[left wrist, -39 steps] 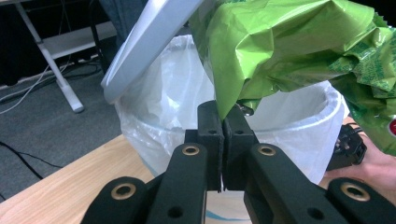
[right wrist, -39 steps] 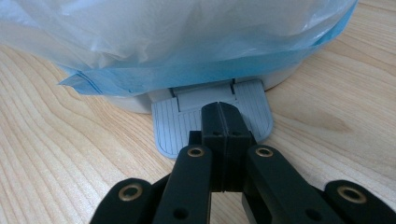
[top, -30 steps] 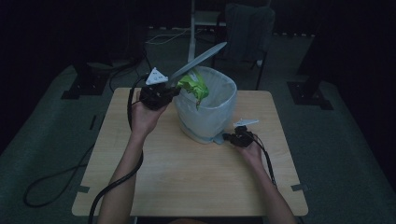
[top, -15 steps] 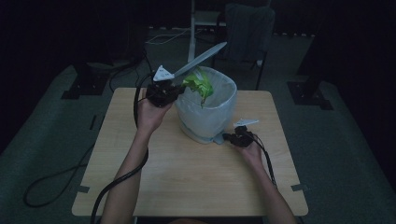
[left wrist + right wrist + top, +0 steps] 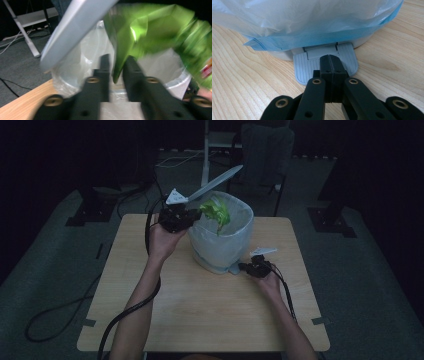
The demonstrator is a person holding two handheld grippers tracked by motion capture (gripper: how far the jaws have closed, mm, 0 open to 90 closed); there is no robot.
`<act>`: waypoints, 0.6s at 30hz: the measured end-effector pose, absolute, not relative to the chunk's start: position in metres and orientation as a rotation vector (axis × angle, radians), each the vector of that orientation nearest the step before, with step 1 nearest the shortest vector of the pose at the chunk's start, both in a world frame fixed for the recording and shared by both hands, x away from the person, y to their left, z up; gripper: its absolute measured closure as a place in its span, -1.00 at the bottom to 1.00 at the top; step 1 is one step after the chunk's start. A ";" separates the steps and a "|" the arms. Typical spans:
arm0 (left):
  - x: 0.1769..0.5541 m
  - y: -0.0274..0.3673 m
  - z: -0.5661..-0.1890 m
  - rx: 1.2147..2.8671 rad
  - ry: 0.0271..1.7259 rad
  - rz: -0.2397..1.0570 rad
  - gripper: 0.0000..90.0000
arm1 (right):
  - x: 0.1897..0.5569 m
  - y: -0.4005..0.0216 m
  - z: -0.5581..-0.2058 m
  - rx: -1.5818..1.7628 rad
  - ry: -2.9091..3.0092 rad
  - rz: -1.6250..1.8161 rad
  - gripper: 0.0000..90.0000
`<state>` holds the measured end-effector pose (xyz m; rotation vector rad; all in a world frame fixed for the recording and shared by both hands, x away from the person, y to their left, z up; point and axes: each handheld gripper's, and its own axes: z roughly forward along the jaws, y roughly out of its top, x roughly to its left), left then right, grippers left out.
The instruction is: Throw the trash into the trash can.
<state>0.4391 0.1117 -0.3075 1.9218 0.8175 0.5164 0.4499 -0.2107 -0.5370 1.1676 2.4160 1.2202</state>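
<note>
At the nine o'clock side of a pedal bin (image 5: 220, 251), the left gripper (image 5: 192, 217) hangs level with the rim, its jaws having just been opening, a narrow gap between them. In the left gripper view a crumpled, glossy green wrapper (image 5: 150, 37) hangs with its lower tip in that gap, blurred; whether the pads still pinch it cannot be told. From the high view the wrapper (image 5: 216, 212) sits over the mouth of the bin, just inside the rim. The grey lid (image 5: 215, 182), a smooth slanted plate, stands raised above the gripper and crowds its upper side. A thin, wrinkled translucent liner (image 5: 312, 20) with a blue edge drapes over the bin wall. At the four o'clock foot of the bin, the right gripper (image 5: 248, 267) lies low on the worktop (image 5: 200, 315), jaws pressed together with nothing between them, their tips resting on the ribbed grey pedal (image 5: 307, 67). The worktop is pale wood-grain board with rounded corners. Around it lies dark grey carpet (image 5: 60, 270), with a chair (image 5: 265, 150) at twelve o'clock and black cable (image 5: 55, 312) trailing at eight o'clock.
</note>
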 end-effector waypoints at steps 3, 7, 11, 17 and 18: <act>0.438 0.111 -0.308 1.930 0.821 0.526 0.51 | 0.450 -0.211 -0.537 1.167 2.416 1.220 1.00; 0.435 0.113 -0.308 1.924 0.814 0.528 0.47 | 0.450 -0.211 -0.537 1.168 2.416 1.221 1.00; 0.429 0.119 -0.307 1.912 0.812 0.536 0.45 | 0.450 -0.211 -0.537 1.168 2.416 1.221 1.00; 0.422 0.130 -0.308 1.888 0.824 0.545 0.44 | 0.450 -0.211 -0.537 1.167 2.416 1.222 1.00; 0.422 0.133 -0.309 1.880 0.833 0.542 0.44 | 0.450 -0.211 -0.537 1.167 2.417 1.223 1.00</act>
